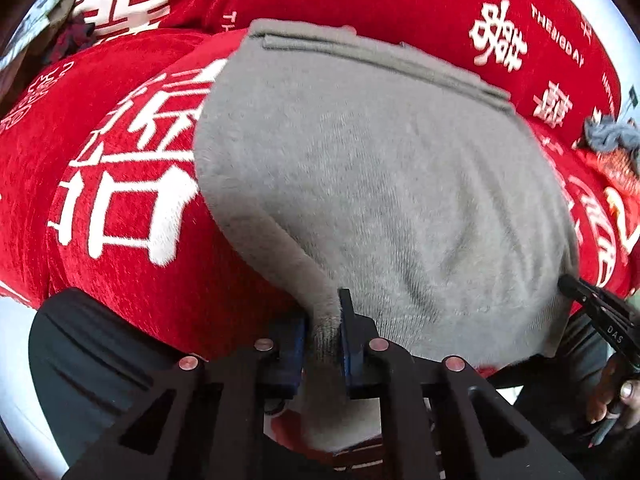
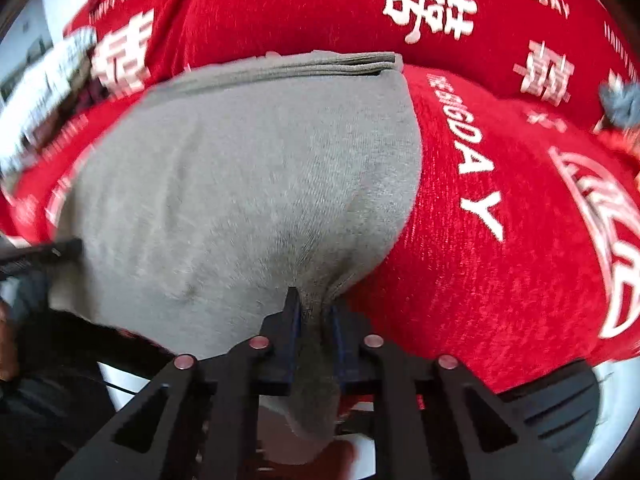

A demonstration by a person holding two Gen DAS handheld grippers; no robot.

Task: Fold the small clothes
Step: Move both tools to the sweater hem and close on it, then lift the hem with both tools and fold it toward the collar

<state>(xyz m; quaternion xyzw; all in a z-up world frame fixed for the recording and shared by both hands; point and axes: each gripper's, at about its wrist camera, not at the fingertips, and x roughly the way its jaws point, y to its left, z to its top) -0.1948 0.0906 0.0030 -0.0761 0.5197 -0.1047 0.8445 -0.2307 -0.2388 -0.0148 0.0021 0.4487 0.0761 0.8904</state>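
Note:
A small grey knit garment (image 1: 380,184) lies on a red cloth with white lettering (image 1: 120,184), its folded hem at the far edge. My left gripper (image 1: 324,320) is shut on the garment's near left corner, grey fabric pinched between its blue pads. In the right wrist view the same grey garment (image 2: 248,184) spreads ahead, and my right gripper (image 2: 316,312) is shut on its near right corner. Each gripper shows at the side of the other's view: the right gripper (image 1: 576,292), the left gripper (image 2: 60,250).
The red cloth (image 2: 500,240) covers the whole work surface. A dark grey bundle of fabric (image 1: 612,136) lies at the far right, and a patterned white item (image 2: 48,80) sits at the far left. A hand (image 1: 616,396) holds the right gripper's handle.

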